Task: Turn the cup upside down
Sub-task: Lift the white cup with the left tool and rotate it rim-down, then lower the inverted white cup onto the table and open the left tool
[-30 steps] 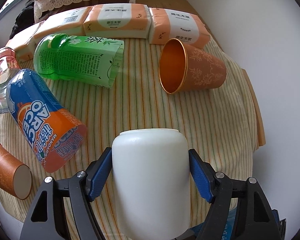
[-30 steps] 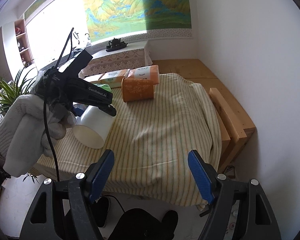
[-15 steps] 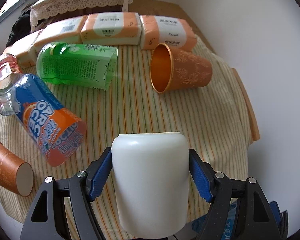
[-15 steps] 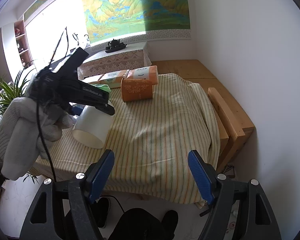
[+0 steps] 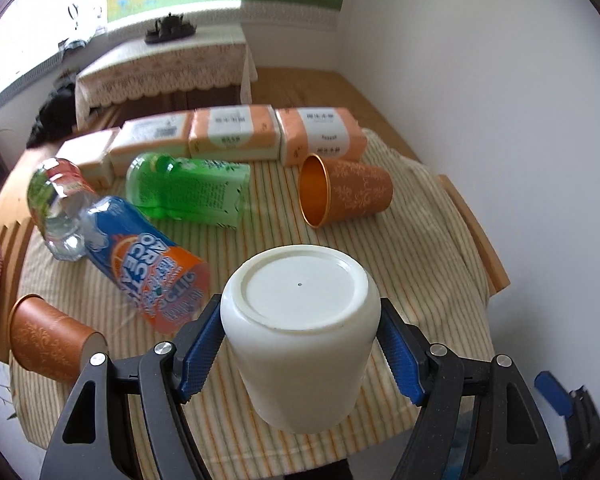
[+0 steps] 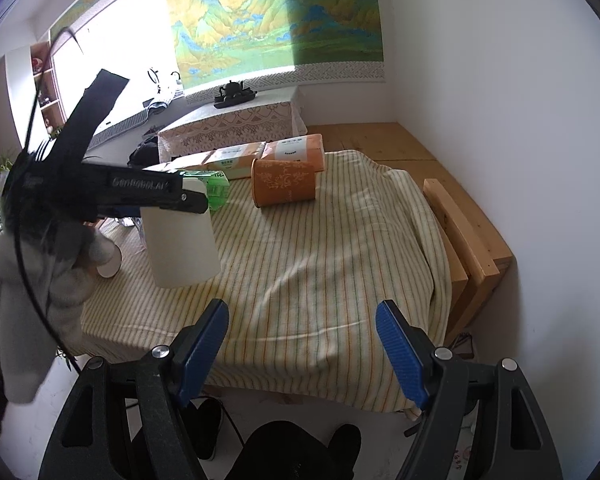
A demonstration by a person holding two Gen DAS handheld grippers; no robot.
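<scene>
My left gripper (image 5: pixel 300 354) clamps its blue pads on the smooth white plastic cup (image 5: pixel 300 336), base up, mouth down, above the striped cloth-covered table (image 5: pixel 416 248). My right gripper (image 6: pixel 302 354) hangs wide apart, holding nothing, near the table's front edge.

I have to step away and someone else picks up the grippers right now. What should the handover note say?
Left gripper: shut on the white cup, held base up and mouth down above the striped cloth.
Right gripper: open, holds nothing, off the near edge of the table.
Done: the cup is turned over in the air.
Left: lower it mouth down onto bare cloth near the front edge, clear of the blue-orange bottle, then open the jaws and back away.
</scene>
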